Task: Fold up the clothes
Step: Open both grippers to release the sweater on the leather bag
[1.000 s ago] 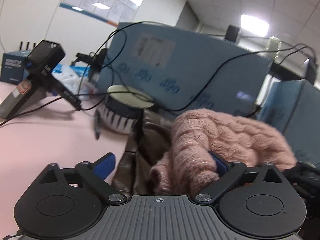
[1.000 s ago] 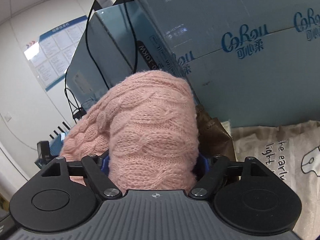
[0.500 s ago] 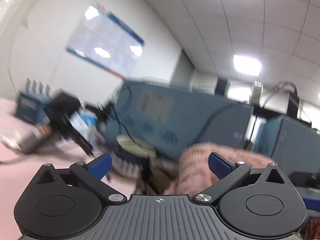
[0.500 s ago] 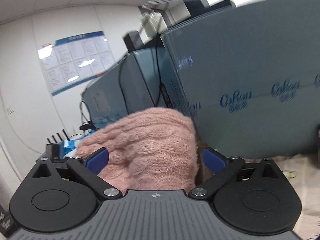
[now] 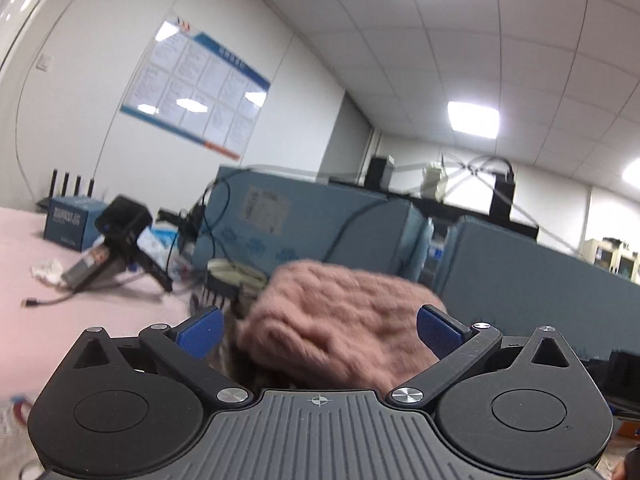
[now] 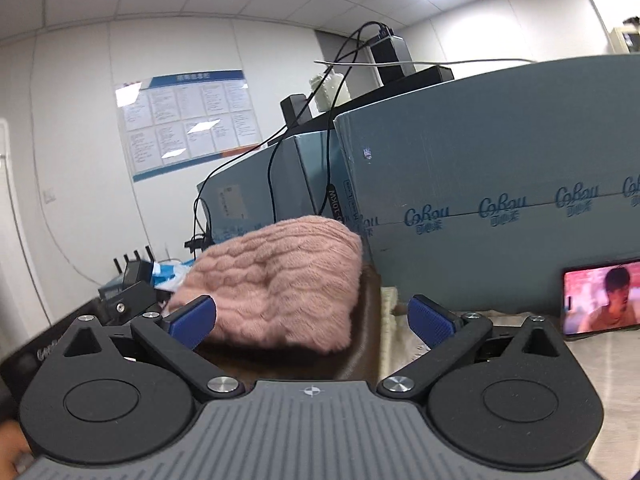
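A folded pink cable-knit sweater (image 5: 340, 320) lies in a bundle on top of a dark brown garment (image 6: 280, 360). It also shows in the right wrist view (image 6: 276, 280). My left gripper (image 5: 319, 330) is open, its blue pads either side of the sweater and pulled back from it. My right gripper (image 6: 312, 318) is open too, a little back from the sweater, holding nothing.
Large blue cartons (image 6: 500, 208) stand close behind the pile, with black cables over them. A phone (image 6: 600, 298) with a lit screen leans at right on a beige printed cloth (image 6: 624, 376). A black device (image 5: 120, 236), a striped round container (image 5: 228, 284) and a small blue box (image 5: 74, 220) sit on the pink table (image 5: 60, 312).
Both grippers let go of the pink sweater, opened wide, and drew back and tilted up. The sweater now rests on the pile.
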Motion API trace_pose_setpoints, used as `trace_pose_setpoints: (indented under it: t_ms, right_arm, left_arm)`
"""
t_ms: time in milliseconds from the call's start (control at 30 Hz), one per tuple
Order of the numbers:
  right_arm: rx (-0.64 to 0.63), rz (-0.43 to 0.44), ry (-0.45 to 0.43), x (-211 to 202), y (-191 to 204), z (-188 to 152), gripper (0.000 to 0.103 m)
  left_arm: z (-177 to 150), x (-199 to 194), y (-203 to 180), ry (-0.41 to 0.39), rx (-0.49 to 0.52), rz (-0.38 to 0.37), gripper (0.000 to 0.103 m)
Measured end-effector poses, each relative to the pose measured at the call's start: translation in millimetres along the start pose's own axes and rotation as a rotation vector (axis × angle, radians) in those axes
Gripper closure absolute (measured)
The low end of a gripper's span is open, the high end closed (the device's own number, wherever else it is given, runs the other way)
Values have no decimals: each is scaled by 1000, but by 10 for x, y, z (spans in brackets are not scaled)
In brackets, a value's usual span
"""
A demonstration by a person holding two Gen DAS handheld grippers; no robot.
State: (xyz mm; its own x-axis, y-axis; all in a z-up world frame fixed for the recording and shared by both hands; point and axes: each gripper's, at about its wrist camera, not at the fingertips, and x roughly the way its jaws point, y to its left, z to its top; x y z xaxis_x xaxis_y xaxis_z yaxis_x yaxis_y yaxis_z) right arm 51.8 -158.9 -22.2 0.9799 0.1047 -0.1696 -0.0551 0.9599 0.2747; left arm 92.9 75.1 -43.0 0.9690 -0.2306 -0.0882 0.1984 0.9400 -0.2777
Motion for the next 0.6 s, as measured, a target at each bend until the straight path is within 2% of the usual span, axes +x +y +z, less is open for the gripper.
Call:
trace_pose_setpoints:
  t_ms: [267,400,500,600]
  right_arm:
    - [-1,-6,-18,-163,-217,-162,0]
    - [13,-16,-11,-149,-291,-217,0]
    - [24,-24,-5,-138,-347,-259,0]
    - [34,-32,1,-128,-402,-300,0]
  left_arm:
    - [-131,-88,-292,94,57,90,0]
    - [-219,-106,-325,139,4,137,0]
    - [-247,-89,-308,213,-34,90,0]
    - [-264,-116,-343,200,-20,109,0]
